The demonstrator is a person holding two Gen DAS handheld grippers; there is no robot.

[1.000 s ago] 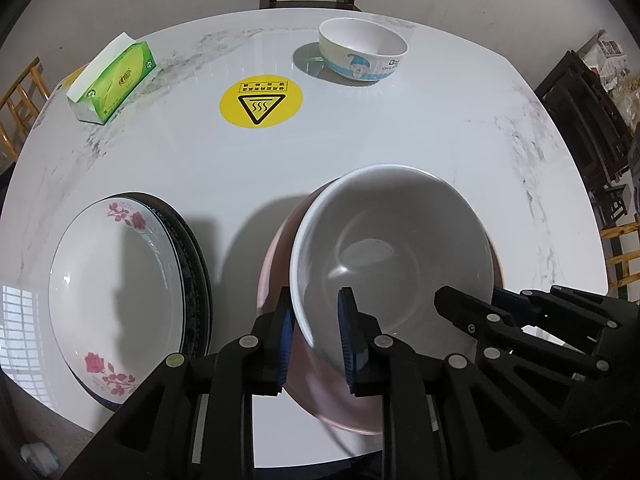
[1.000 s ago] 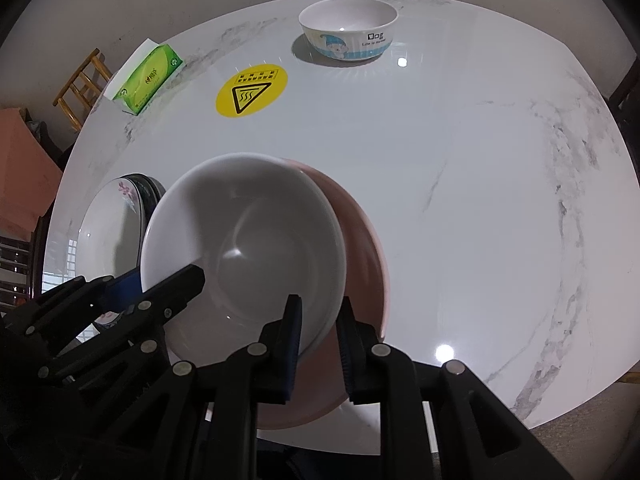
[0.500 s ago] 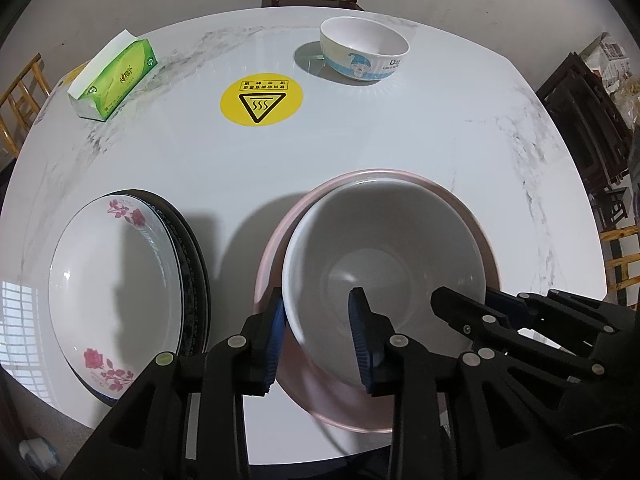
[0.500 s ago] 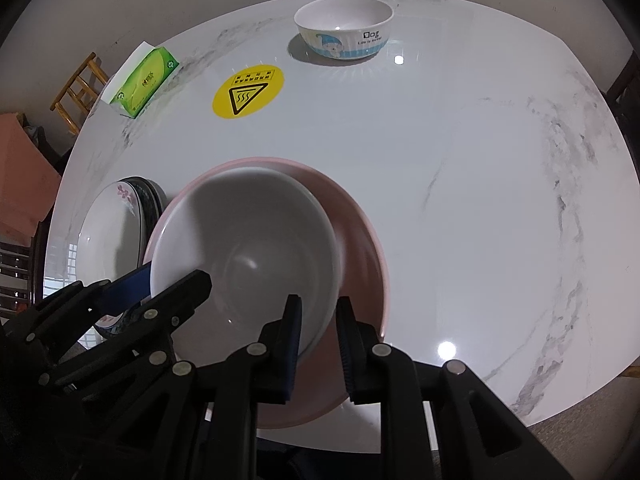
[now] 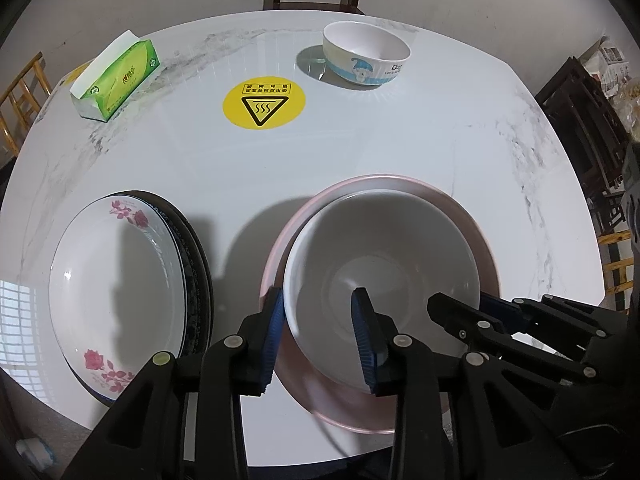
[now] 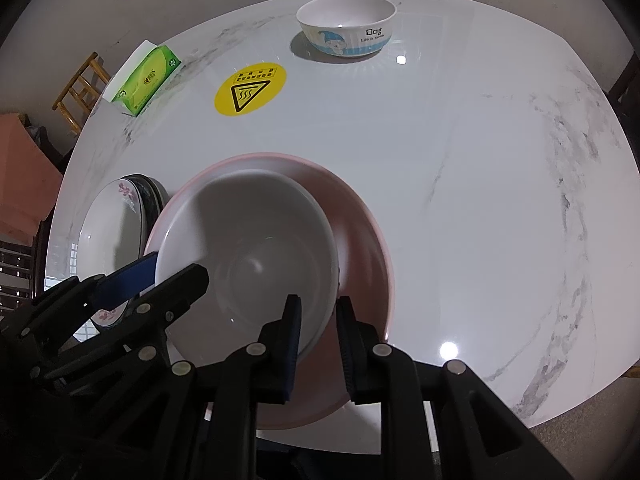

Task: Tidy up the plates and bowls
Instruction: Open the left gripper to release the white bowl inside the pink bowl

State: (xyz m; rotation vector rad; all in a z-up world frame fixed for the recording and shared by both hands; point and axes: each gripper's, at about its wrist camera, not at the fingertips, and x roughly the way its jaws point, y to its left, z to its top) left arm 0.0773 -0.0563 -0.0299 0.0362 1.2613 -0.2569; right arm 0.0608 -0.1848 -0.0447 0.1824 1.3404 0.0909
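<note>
A plain white bowl [image 5: 380, 248] [image 6: 248, 240] sits nested inside a wider pink bowl [image 5: 400, 181] [image 6: 360, 240] near the table's front edge. My left gripper [image 5: 318, 328] straddles the white bowl's near-left rim. Its jaws are opening: one pad is outside the wall, the other stands inside with a clear gap. My right gripper [image 6: 318, 332] is shut on the white bowl's near-right rim, one pad inside and one outside. A white plate with red flowers [image 5: 116, 292] lies on dark plates to the left. A cartoon-printed bowl [image 5: 366, 54] stands at the far side.
A green tissue box [image 5: 116, 80] lies at the far left of the white marble table [image 5: 400, 132], and a yellow heat-warning sticker [image 5: 264, 102] marks its middle. Wooden chairs stand around the table's edge.
The white bowl, tilted and raised before, has come down level into the pink bowl. The left gripper's jaws have widened off its rim. The right grip looks unchanged.
</note>
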